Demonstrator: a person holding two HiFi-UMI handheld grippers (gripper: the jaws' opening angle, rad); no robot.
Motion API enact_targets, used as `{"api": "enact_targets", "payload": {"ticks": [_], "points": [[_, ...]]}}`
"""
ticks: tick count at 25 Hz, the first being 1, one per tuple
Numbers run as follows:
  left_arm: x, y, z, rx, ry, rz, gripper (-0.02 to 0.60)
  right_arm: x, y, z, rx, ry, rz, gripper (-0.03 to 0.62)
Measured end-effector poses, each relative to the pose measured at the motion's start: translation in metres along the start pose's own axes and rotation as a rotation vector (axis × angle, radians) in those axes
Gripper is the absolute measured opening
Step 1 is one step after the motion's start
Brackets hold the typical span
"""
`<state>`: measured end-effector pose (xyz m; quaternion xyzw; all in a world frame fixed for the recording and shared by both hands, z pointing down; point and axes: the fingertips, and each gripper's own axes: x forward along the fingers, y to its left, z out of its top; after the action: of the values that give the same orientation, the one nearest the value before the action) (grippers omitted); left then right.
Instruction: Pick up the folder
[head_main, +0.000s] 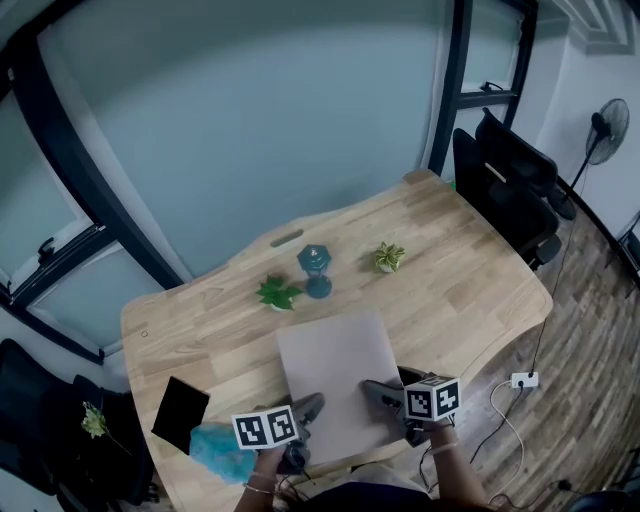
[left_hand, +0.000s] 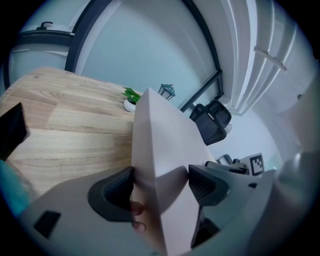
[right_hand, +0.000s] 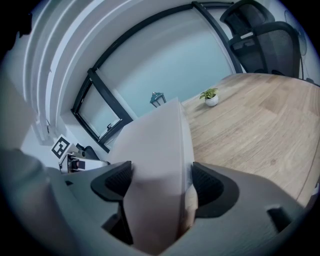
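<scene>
A pale pinkish-grey folder (head_main: 335, 372) is held over the near edge of the wooden table (head_main: 470, 270). My left gripper (head_main: 310, 406) is shut on its near left corner, and my right gripper (head_main: 376, 390) is shut on its near right corner. In the left gripper view the folder (left_hand: 161, 145) rises edge-on from between the dark pads (left_hand: 117, 190) of my left gripper (left_hand: 160, 182). In the right gripper view the folder (right_hand: 155, 145) fills the gap of my right gripper (right_hand: 161, 182), both pads (right_hand: 207, 186) touching it.
Behind the folder stand a blue lantern ornament (head_main: 316, 268) and two small potted plants (head_main: 277, 293) (head_main: 389, 257). A black notebook (head_main: 181, 413) and a blue fluffy object (head_main: 218, 453) lie near left. Black chairs (head_main: 505, 180) and a fan (head_main: 604, 128) stand to the right.
</scene>
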<state>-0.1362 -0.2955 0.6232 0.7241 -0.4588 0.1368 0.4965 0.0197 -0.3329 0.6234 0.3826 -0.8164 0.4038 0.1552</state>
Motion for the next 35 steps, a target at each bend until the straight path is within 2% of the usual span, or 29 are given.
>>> {"api": "enact_targets", "payload": {"ticks": [35], "points": [[-0.058,-0.071,-0.034,0.108,-0.124,0.009,0.330,-0.094,0.036,-0.005,-0.135,-0.112,0.017,0.380]]}}
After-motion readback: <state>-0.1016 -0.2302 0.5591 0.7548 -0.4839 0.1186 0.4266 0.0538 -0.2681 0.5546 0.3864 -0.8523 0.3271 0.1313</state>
